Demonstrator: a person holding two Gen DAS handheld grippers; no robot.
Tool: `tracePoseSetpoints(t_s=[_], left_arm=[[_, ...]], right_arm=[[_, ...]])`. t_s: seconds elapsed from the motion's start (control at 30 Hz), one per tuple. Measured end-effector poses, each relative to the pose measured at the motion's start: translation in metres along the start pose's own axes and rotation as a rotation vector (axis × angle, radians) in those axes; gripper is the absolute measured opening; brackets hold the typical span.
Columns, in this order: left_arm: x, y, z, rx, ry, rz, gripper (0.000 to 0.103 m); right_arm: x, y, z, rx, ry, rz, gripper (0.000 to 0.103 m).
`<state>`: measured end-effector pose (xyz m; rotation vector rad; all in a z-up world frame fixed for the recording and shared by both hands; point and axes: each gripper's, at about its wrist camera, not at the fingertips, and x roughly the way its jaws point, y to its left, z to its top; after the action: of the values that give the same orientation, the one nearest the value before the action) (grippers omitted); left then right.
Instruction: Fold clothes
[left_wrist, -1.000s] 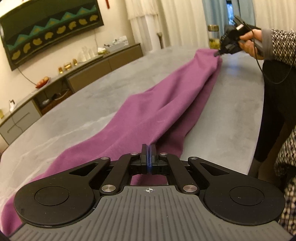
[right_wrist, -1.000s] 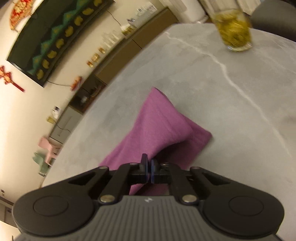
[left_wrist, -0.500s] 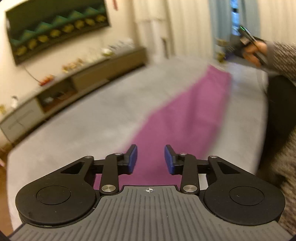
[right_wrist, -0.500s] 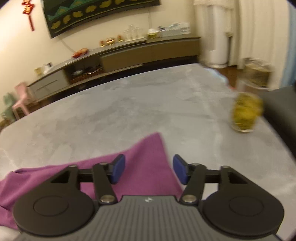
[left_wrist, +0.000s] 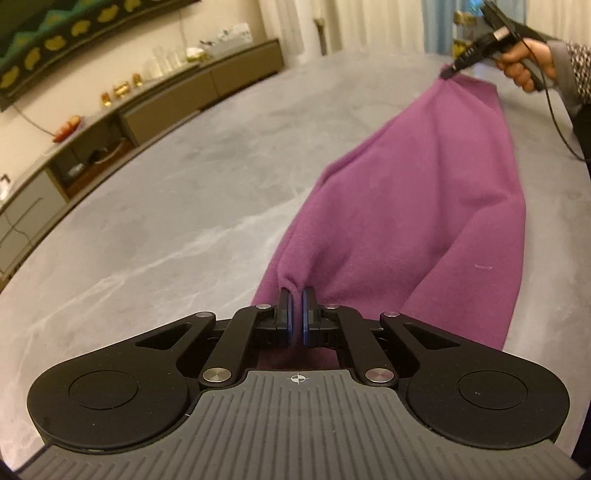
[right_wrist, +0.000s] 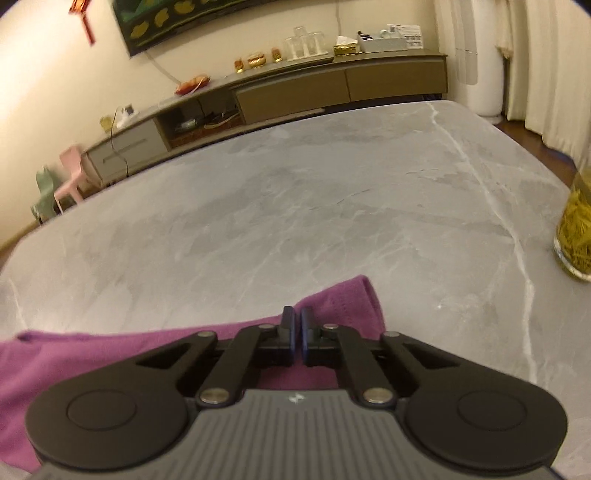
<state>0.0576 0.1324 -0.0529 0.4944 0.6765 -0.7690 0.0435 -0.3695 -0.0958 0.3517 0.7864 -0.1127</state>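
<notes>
Two hand-held grippers we keep clenched on purple fleece garment (left_wrist: 424, 192): left hand-held gripper (left_wrist: 296, 306) pinching near end, right hand-held gripper (right_wrist: 297, 325) far corner, stretching it flat over grey marble tabletop (right_wrist: 314, 206) ahead for folding.

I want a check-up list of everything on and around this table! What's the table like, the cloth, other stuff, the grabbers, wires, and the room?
Surface: grey marbled table, bare over most of its top.
Job's things: one purple cloth, stretched long between the two grippers, sagging onto the table.
Clutter: glass of yellow-green tea near the table's right edge.
Grippers: left gripper pinches a bunch of cloth at one end; right gripper is closed on the far end, held by a hand.
Cables: black cable hanging from the right gripper.
Surroundings: long low sideboard with glasses and ornaments, wall picture above, curtains, small pink chair.
</notes>
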Motion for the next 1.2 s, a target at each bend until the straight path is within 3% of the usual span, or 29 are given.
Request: tracePoseSetpoints(t_s=[0.13, 0.23, 0.3, 0.33, 0.4, 0.43, 0.47, 0.67, 0.77, 0.8, 0.9, 0.97, 1.03, 1.1, 1.17, 1.2], left_arm=[[-0.014, 0.002, 0.001, -0.095, -0.059, 0.009, 0.000], [-0.011, -0.001, 0.001, -0.100, -0.054, 0.016, 0.000], [-0.009, -0.003, 0.001, -0.101, -0.048, 0.021, 0.000], [-0.009, -0.003, 0.001, -0.107, -0.056, 0.029, 0.000], [-0.012, 0.000, -0.001, -0.140, -0.078, 0.049, 0.000], [-0.015, 0.003, -0.004, -0.170, -0.089, 0.060, 0.000], [-0.018, 0.005, -0.007, -0.199, -0.099, 0.071, 0.000], [-0.005, 0.011, -0.017, -0.282, -0.056, 0.132, 0.000], [0.013, 0.011, -0.012, -0.263, -0.004, 0.229, 0.000], [0.015, 0.011, -0.010, -0.261, 0.007, 0.253, 0.006], [0.014, 0.011, -0.005, -0.268, 0.020, 0.310, 0.024], [0.004, 0.005, -0.001, -0.258, -0.001, 0.339, 0.025], [-0.010, -0.005, 0.005, -0.225, -0.040, 0.354, 0.022], [-0.012, -0.016, 0.008, -0.180, -0.045, 0.302, 0.024], [-0.002, -0.021, 0.004, -0.143, 0.008, 0.283, 0.020], [0.004, -0.021, -0.001, -0.127, 0.046, 0.297, 0.013]], right_arm=[[-0.003, -0.009, 0.001, 0.062, -0.022, 0.015, 0.003], [0.000, -0.013, 0.002, 0.093, -0.036, 0.000, 0.017], [0.006, -0.010, 0.004, 0.067, -0.035, -0.023, 0.066], [0.011, -0.007, 0.005, 0.042, -0.024, -0.031, 0.066], [0.019, -0.003, 0.007, 0.004, -0.002, -0.039, 0.018], [0.018, -0.003, 0.008, 0.007, -0.003, -0.033, 0.017], [0.014, -0.004, 0.009, 0.012, -0.020, -0.030, 0.010], [0.021, -0.012, 0.010, 0.026, -0.049, -0.042, 0.012], [0.026, -0.013, 0.012, 0.013, -0.080, -0.090, 0.035], [0.023, -0.013, 0.013, 0.010, -0.102, -0.123, 0.040], [-0.009, -0.014, 0.016, 0.016, -0.183, -0.190, 0.039], [-0.037, -0.006, 0.008, -0.004, -0.205, -0.143, 0.039], [-0.039, 0.009, -0.009, -0.062, -0.119, -0.074, 0.039], [-0.030, 0.026, -0.029, -0.132, 0.006, -0.006, 0.036], [-0.018, 0.037, -0.041, -0.224, 0.099, -0.036, 0.035], [-0.018, 0.038, -0.041, -0.259, 0.097, -0.079, 0.035]])
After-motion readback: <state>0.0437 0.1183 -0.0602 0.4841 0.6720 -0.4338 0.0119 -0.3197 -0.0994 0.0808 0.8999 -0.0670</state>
